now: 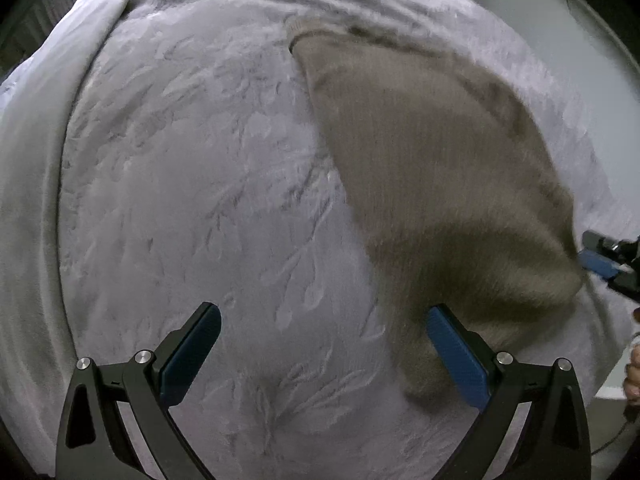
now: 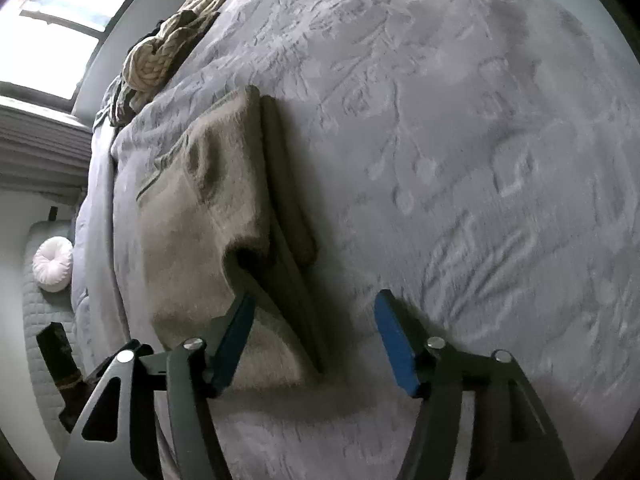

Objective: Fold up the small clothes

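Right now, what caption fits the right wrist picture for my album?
Open right claw beside a folded brown garment on a grey embossed blanket.

Folded garment (image 2: pixel 208 216) lies on the blanket (image 2: pixel 460 160) (flat); rumpled cloth (image 2: pixel 160 56) behind it.

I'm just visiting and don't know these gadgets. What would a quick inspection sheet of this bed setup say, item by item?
Surface: grey blanket with a pressed leaf pattern, covering the bed.
Job's things: brown garment, folded over, layered edges showing, lying on the blanket.
Clutter: striped bedding bunched at the far edge.
Grippers: left gripper jaws open, nothing between them; right gripper jaws open, one finger by the garment's edge, not pressing it.
Cables: thin dark cable at the right edge of the left view.
Surroundings: bright window, round white cushion on a quilted pad.
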The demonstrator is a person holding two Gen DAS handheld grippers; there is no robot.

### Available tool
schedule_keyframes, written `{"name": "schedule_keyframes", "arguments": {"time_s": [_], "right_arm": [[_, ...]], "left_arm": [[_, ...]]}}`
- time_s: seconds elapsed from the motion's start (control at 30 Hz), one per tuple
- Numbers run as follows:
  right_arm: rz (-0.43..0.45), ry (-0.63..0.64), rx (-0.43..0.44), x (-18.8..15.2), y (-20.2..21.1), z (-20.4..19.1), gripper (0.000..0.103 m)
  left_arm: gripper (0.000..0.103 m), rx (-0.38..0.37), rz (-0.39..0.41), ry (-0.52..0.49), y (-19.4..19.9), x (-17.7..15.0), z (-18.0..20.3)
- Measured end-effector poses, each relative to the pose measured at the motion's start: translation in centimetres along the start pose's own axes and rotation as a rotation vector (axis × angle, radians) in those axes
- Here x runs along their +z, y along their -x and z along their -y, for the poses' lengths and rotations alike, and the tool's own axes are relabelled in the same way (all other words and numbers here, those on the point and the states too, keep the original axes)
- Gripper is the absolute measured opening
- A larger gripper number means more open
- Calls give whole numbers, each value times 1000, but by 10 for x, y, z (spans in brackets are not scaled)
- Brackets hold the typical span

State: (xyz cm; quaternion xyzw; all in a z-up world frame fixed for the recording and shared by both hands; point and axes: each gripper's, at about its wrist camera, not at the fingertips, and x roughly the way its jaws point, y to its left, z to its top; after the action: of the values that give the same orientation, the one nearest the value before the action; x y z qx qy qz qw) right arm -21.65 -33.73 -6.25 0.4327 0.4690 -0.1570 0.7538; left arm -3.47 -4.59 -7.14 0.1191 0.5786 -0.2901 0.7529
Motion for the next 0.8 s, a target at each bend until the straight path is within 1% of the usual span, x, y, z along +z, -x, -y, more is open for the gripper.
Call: {"name": "schedule_keyframes", "arguments": {"time_s": [0.07,0.17,0.27,0.37,0.43,0.53,0.6,0.67,0.8], "right_arm": [[-2,7,20,8,-3,-3,69],[-7,17,62,22,-9,-7,69],[-13,14,110,38,-15,-7,72],[-44,12,181,56,-28,-8,75],[-82,20,221,67,-41,-9,75],[-146,50,268,80,-63,-14,76],[-191,62,300,87,-77,-18,76],[-224,88,326,92,-89,-26,76],[-275,173,379,96,-110,-57,78]], "left_arm": [[103,-27,19,30,4,7,-7],[103,-61,24,93,4,19,-19],[103,-97,29,159,1,34,-31],[103,-145,28,200,-7,47,-38],[103,-189,22,217,-15,53,-38],[103,-279,-17,227,-34,65,-35],[103,-323,-44,223,-45,71,-27],[103,-348,-62,200,-57,77,-17],[103,-388,-63,163,-66,87,1]]}}
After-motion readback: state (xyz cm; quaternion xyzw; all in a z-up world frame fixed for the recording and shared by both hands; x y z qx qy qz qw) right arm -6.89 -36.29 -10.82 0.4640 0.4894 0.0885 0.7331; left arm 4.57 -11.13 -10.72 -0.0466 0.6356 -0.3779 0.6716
